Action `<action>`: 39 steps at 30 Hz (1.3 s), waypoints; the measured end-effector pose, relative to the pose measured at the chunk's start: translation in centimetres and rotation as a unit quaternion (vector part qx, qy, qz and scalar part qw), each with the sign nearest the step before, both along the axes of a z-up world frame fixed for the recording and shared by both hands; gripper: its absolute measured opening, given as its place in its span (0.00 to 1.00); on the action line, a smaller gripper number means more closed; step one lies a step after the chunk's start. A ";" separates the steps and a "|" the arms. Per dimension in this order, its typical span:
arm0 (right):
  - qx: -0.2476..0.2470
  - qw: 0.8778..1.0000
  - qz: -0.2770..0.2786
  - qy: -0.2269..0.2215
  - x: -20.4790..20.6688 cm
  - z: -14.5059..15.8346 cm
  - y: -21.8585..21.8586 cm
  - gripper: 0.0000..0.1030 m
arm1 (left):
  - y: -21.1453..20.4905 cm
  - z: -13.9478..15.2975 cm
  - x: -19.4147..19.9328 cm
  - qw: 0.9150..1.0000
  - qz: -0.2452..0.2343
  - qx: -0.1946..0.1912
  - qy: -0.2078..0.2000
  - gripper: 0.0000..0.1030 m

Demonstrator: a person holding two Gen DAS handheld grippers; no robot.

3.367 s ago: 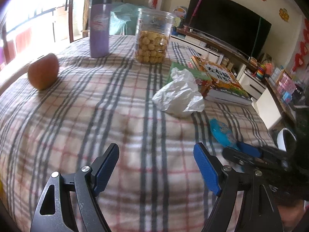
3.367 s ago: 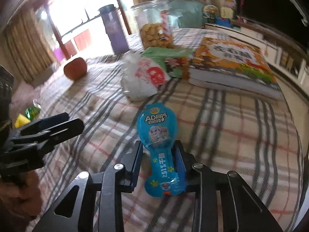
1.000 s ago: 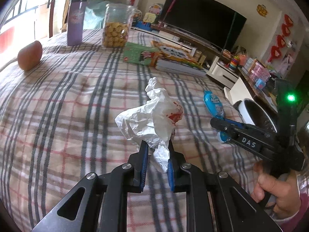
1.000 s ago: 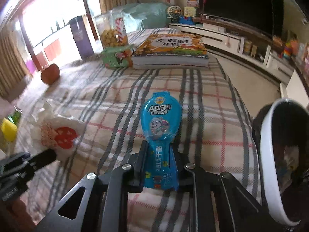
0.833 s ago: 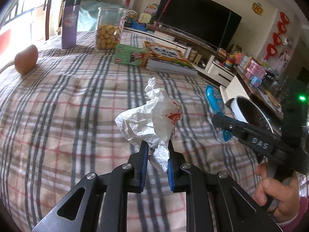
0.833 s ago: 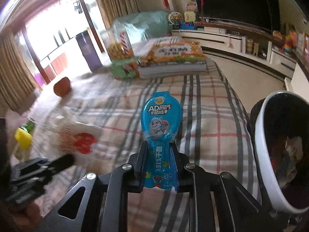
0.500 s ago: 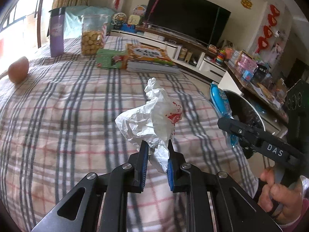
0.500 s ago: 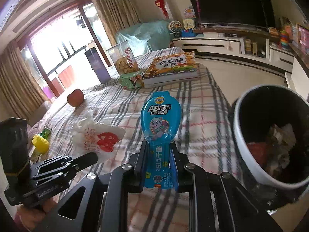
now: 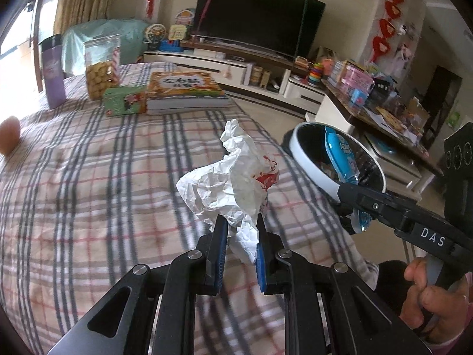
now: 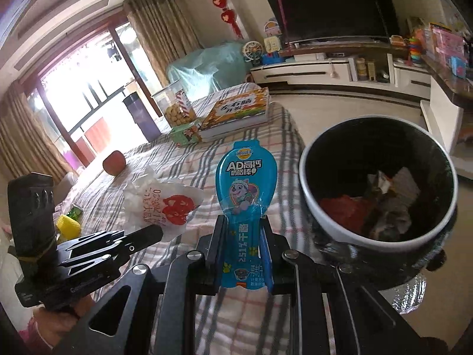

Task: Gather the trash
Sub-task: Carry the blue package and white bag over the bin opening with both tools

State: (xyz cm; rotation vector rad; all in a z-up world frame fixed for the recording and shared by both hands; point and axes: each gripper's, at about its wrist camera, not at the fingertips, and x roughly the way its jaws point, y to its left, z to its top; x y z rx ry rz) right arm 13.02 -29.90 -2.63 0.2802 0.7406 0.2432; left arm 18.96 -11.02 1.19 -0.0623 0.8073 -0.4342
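Note:
My left gripper (image 9: 239, 230) is shut on a crumpled white plastic bag (image 9: 233, 174) with red print, held above the plaid bed; the bag also shows in the right wrist view (image 10: 161, 201). My right gripper (image 10: 241, 233) is shut on a blue snack wrapper (image 10: 246, 183), held upright just left of the trash bin (image 10: 381, 239), a black bin with a white rim that holds trash. In the left wrist view the blue wrapper (image 9: 340, 153) sits in front of the bin's opening (image 9: 298, 153), and the right gripper (image 9: 354, 195) reaches in from the right.
On the plaid bed (image 9: 88, 177) lie a stack of books (image 9: 183, 88), a green box (image 9: 125, 105), a cookie jar (image 9: 102, 71), a purple bottle (image 9: 53, 71) and an apple (image 10: 113, 162). A TV and cabinet (image 9: 257, 29) stand behind. A yellow object (image 10: 68, 226) lies at the bed's left edge.
Both grippers have moved right toward the bin with their loads. The bin now looms larger in the right wrist view, and the blue wrapper is beside its rim.

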 end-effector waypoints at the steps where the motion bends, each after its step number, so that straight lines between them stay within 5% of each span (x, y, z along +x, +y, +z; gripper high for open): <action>1: 0.001 1.000 -0.001 -0.001 -0.1 0.0 -0.2 0.20 | -0.3 0.0 0.0 1.000 -0.002 0.001 -0.001 0.15; 39: 0.001 0.996 -0.093 -0.006 -1.9 0.6 -9.3 0.20 | -10.3 0.9 3.0 0.996 -0.085 0.022 -0.020 0.15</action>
